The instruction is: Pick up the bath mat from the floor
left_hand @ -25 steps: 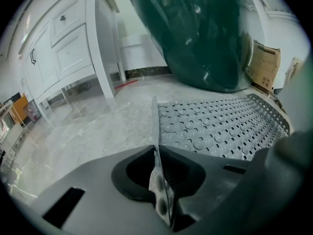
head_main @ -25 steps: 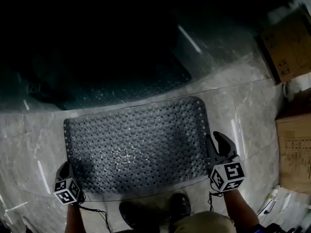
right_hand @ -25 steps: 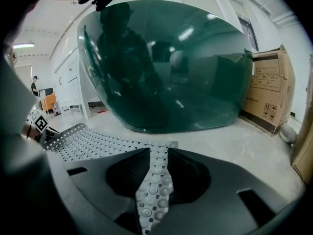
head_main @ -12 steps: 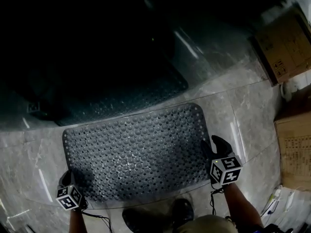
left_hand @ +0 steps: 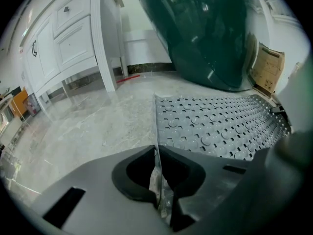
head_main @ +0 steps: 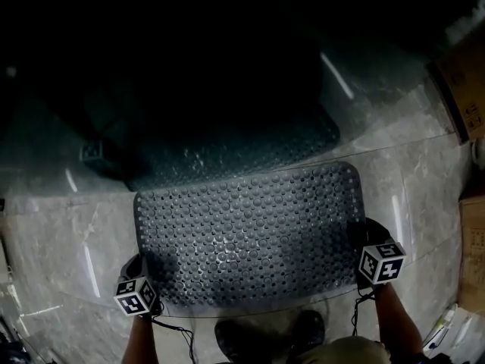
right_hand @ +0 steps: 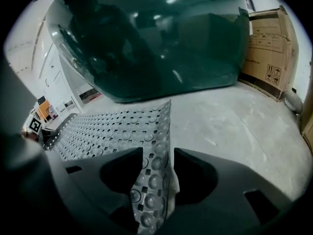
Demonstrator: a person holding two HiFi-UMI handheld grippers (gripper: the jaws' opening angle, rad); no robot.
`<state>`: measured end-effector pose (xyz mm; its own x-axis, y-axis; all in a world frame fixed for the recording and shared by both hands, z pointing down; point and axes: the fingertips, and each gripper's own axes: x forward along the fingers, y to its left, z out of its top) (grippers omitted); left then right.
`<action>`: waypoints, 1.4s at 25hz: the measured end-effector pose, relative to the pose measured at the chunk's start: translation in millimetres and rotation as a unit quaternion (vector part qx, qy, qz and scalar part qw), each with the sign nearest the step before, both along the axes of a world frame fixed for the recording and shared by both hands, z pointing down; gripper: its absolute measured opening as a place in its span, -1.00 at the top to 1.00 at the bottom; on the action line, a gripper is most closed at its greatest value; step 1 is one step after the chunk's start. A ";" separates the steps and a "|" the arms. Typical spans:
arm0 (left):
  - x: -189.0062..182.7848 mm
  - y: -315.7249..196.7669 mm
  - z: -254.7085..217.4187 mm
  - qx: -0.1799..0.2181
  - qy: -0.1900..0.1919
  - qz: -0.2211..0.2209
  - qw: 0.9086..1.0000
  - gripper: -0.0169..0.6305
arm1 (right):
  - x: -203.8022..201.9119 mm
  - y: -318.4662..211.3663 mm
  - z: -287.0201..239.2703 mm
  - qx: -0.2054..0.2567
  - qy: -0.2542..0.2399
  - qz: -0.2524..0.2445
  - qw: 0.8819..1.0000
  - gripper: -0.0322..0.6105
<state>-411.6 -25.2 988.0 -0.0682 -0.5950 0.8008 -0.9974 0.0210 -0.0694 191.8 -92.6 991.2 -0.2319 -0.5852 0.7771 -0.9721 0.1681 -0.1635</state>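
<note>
Gripping the mat (head_main: 250, 233) at 8 o'clock, left gripper (left_hand: 157, 153); right gripper (right_hand: 158, 153) fingers (right_hand: 195, 168), just opened wide, flank its 4 o'clock corner.

The right gripper (right_hand: 159, 153) has just been opening its jaws wide, with the right near edge of the grey studded rubber bath mat (head_main: 250, 233) standing loose between them. It now sits lower than before, closer to the pale marble floor (head_main: 61, 226).

Dark green tub (right_hand: 161, 38) stands on pale stone floor. Cardboard box (right_hand: 266, 53) to its right; white cabinet (left_hand: 68, 38) at left.
</note>
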 end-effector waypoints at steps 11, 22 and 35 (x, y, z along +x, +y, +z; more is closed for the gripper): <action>1.5 1.4 -6.8 0.001 0.000 0.008 1.000 0.82 | -0.4 5.1 11.6 -0.016 0.009 0.006 1.000 0.56; 10.4 1.9 -23.5 0.017 -0.017 0.021 1.000 0.82 | -13.4 3.7 -18.9 0.017 0.018 -0.022 0.999 0.80; 37.1 2.6 -51.8 0.036 0.006 0.032 0.999 0.82 | -35.2 8.5 -62.1 0.052 0.016 -0.054 0.997 0.80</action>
